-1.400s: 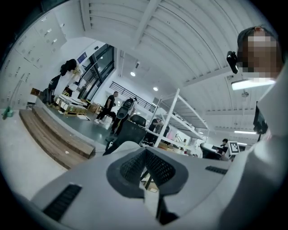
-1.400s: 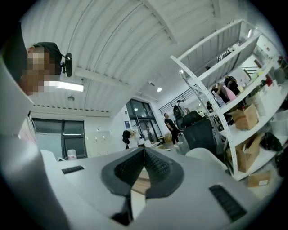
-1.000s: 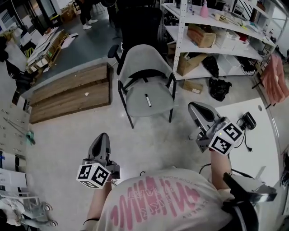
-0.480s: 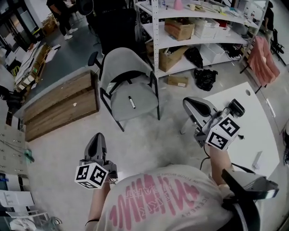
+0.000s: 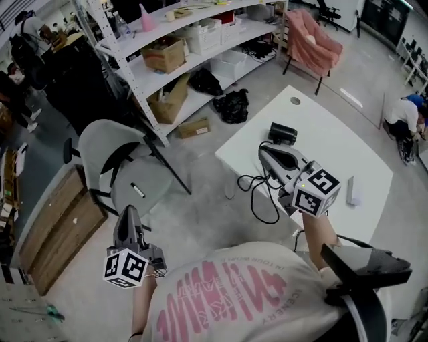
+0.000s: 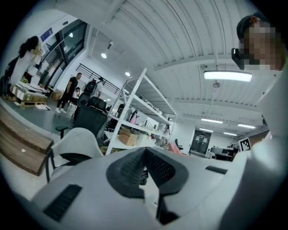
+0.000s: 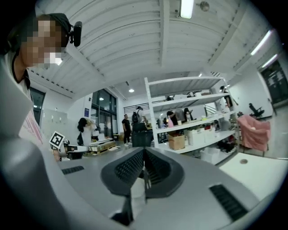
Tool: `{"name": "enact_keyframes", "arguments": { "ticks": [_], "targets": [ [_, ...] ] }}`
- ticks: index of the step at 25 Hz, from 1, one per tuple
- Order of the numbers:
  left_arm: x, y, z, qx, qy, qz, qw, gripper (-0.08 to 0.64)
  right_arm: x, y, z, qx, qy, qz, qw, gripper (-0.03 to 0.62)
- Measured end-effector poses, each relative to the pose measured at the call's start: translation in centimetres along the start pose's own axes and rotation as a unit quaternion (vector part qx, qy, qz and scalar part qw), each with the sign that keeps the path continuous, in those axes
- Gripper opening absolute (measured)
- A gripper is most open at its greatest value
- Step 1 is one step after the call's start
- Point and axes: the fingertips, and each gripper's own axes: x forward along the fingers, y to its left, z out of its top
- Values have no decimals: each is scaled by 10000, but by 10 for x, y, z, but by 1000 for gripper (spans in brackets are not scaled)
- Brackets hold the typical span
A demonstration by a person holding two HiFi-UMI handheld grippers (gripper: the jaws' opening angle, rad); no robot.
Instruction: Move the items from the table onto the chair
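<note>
Ahead of the right tool (image 5: 266, 152), pressed together empty (left tool (image 5: 127, 212) likewise), a black device (image 5: 282, 133) is seemingly awaiting pickup on the table (image 5: 348, 150).

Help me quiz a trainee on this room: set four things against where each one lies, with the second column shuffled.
Things:
1 marker pen
2 black device
3 pink bottle
4 black bag

Places:
A white table
B floor
C chair seat
D rack shelf

Pairs: 1-C, 2-A, 3-D, 4-B.
</note>
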Motion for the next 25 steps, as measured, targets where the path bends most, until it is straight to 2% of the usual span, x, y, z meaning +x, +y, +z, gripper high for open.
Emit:
{"name": "enact_keyframes", "arguments": {
  "ticks": [3, 7, 9, 13, 16, 17, 19, 22, 25],
  "targets": [
    [36, -33, -12, 2, 45, -394, 9992, 9, -36, -46, -9, 183, -78, -596, 9980, 17],
    [72, -71, -20, -25, 169, -788, 9967, 9, -62, -91, -22, 479, -12, -1167, 9920, 17],
    [84, -86, -21, 86, 260, -981, 9948, 9, -65, -107, -33, 686, 67, -1391, 9879, 18],
    [108, -91, -26, 320, 491, -1288, 9899, 9, -57, -130, -59, 1384, 77, -1647, 9766, 18],
    [136, -84, -32, 293, 692, -1446, 9866, 9, -39, -148, -77, 1629, 210, -1862, 9687, 21],
    [147, -81, -33, 317, 757, -1517, 9850, 9, -33, -154, -85, 1709, 295, -1967, 9650, 49],
    [171, -74, -34, 354, 908, -1694, 9807, 9, -25, -167, -106, 1949, 477, -2225, 9541, 210],
    [204, -69, -26, 255, 1034, -1938, 9752, 9, -18, -185, -133, 2199, 668, -2702, 9350, 271],
    [234, -73, -20, 244, 1108, -2213, 9686, 9, -11, -203, -160, 2238, 1052, -3113, 9176, 374]
  ]
}}
